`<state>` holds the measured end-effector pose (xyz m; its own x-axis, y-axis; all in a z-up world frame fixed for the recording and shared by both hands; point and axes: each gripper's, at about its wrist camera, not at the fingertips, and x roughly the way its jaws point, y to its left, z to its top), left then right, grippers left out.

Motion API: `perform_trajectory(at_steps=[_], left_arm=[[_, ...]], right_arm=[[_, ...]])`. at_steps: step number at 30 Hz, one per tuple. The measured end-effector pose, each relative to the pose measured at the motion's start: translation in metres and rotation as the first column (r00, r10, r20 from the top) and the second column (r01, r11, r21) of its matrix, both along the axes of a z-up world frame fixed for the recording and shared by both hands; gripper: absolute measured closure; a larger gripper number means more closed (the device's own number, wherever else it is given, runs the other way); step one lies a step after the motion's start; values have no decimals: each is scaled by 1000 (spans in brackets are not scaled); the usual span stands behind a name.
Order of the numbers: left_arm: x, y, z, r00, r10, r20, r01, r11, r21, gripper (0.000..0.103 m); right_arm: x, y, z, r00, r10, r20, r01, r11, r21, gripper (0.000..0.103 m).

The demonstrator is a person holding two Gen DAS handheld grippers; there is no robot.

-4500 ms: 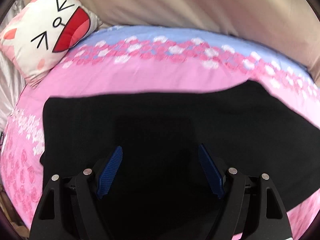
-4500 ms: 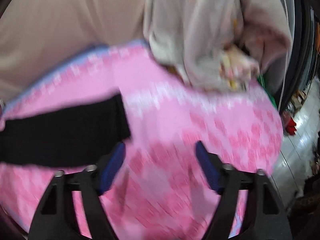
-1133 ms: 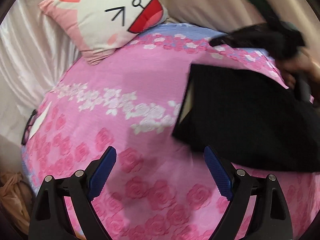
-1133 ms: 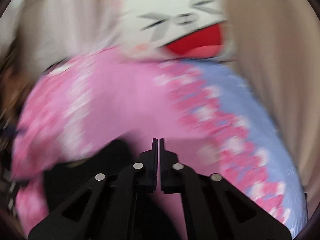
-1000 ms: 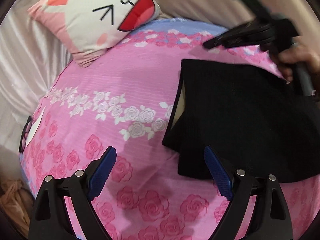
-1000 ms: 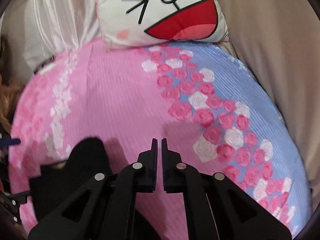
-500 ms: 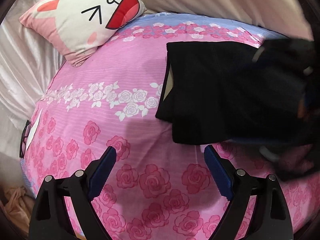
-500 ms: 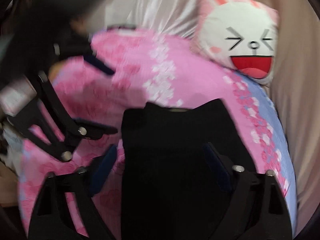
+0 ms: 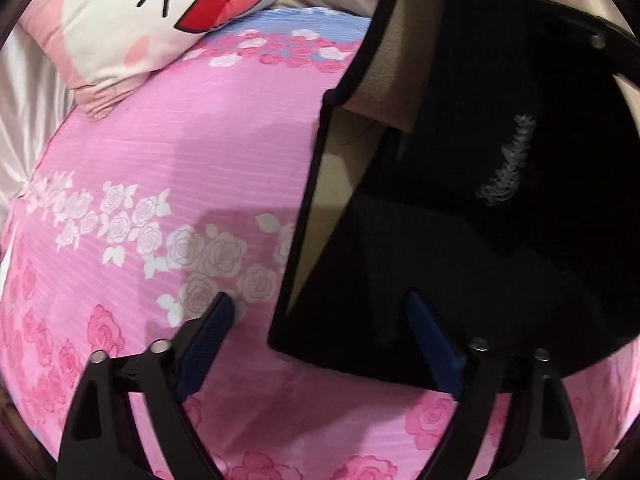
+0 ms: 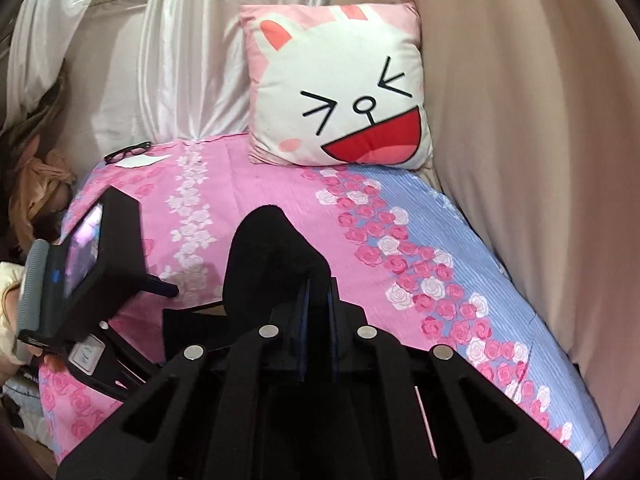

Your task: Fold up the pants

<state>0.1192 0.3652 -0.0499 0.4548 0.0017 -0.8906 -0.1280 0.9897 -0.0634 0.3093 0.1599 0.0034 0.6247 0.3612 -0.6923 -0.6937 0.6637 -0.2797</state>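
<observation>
Black pants (image 9: 460, 264) folded on pink bed (image 9: 200, 152), one layer lifted. Right hand-held gripper (image 10: 318, 312) clamped on raised pants fold. Left hand-held gripper (image 9: 320, 344) closing, pants corner between jaws, pads not yet pressing. Pillow (image 10: 340, 92) behind.

Both views are evenly and brightly lit by soft indoor light, with no hard glare. In the left wrist view the pink bedspread (image 9: 160, 168) carries a faint grey shadow beside the black pants (image 9: 460, 260), whose fabric is so dark that its folds are almost lost. The pants' upper part is slightly smeared by motion. In the right wrist view the rabbit cushion (image 10: 340, 92) is sharp, while the satin curtain (image 10: 168, 60) shows mild sheen. Fisheye distortion bends the bed's edges, and dark vignetting fills all 4 corners.
</observation>
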Motion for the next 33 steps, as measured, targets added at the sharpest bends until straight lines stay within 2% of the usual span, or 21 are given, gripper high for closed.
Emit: perform_trajectory(at_steps=[1, 2, 5, 8, 11, 13, 14, 15, 16, 17, 18, 19, 21, 22, 24, 26, 28, 29, 31, 32, 33], left_arm=[[-5, -2, 5, 1000, -20, 5, 20, 1000, -18, 64], [-10, -2, 8, 1000, -26, -6, 25, 999, -30, 74], [-26, -6, 11, 999, -37, -32, 36, 999, -39, 77], [-35, -13, 11, 998, -37, -44, 36, 999, -29, 76], [-38, -6, 14, 999, 9, -47, -11, 999, -36, 68], [-44, 5, 13, 997, 23, -76, -24, 1000, -17, 59], [-48, 8, 13, 996, 29, -86, -29, 1000, -8, 48], [-53, 12, 13, 995, 39, -90, -38, 999, 7, 45], [-61, 17, 16, 995, 49, -89, -46, 998, 34, 45], [-66, 20, 20, 995, 56, -83, -52, 997, 52, 45], [-72, 24, 25, 995, 69, -69, -65, 996, 64, 45], [-78, 28, 34, 996, 79, -43, -76, 995, 58, 45], [-80, 30, 50, 996, 84, 3, -84, 995, 51, 45], [-82, 24, 58, 997, 75, 35, -76, 996, 48, 42], [-73, 5, 68, 996, 27, 80, -30, 999, 41, 33], [-64, -13, 67, 996, -23, 82, 20, 999, 43, 32], [-46, -35, 50, 997, -71, 43, 69, 996, 51, 32], [-38, -41, 40, 997, -79, 18, 77, 993, 85, 29], [-24, -45, 13, 996, -70, -54, 79, 981, 179, 21], [-22, -39, 8, 997, -59, -57, 68, 983, 172, 12], [-22, -34, 10, 998, -48, -44, 54, 986, 158, 11]], right_arm=[[1, -4, 4, 1000, -13, 6, 13, 1000, 23, 96], [2, -9, 13, 999, -31, 21, 30, 997, 67, 96], [-5, -14, 28, 997, -42, 61, 34, 991, 126, 96], [-25, 7, -2, 998, 62, -2, -62, 997, 43, 96], [-54, 35, -75, 971, 192, -145, -213, 967, -140, 95], [-74, 37, -105, 941, 250, -227, -292, 940, -176, 89], [-84, 33, -100, 934, 285, -215, -322, 933, -162, 87], [-85, 28, -92, 925, 303, -231, -338, 932, -130, 77], [-81, 19, -77, 911, 317, -265, -344, 937, -64, 67], [-74, 11, -62, 906, 321, -275, -333, 943, 2, 52], [-59, -2, -43, 915, 307, -262, -299, 952, 70, 45], [-46, -11, -33, 925, 283, -252, -265, 959, 104, 44], [-12, -25, -21, 956, 187, -226, -161, 979, 128, 47], [-1, -26, -23, 960, 161, -231, -137, 984, 117, 53], [10, -16, -40, 949, 149, -277, -135, 988, 70, 82], [6, 12, -73, 948, 150, -281, -161, 987, -16, 85], [6, 36, -113, 964, 120, -237, -155, 979, -135, 85], [4, 41, -114, 976, 135, -170, -154, 982, -107, 86], [13, 43, -106, 974, 108, -201, -124, 990, -68, 87], [14, 36, -96, 969, 102, -226, -110, 994, -24, 86], [10, 27, -86, 966, 112, -233, -115, 993, 3, 85]])
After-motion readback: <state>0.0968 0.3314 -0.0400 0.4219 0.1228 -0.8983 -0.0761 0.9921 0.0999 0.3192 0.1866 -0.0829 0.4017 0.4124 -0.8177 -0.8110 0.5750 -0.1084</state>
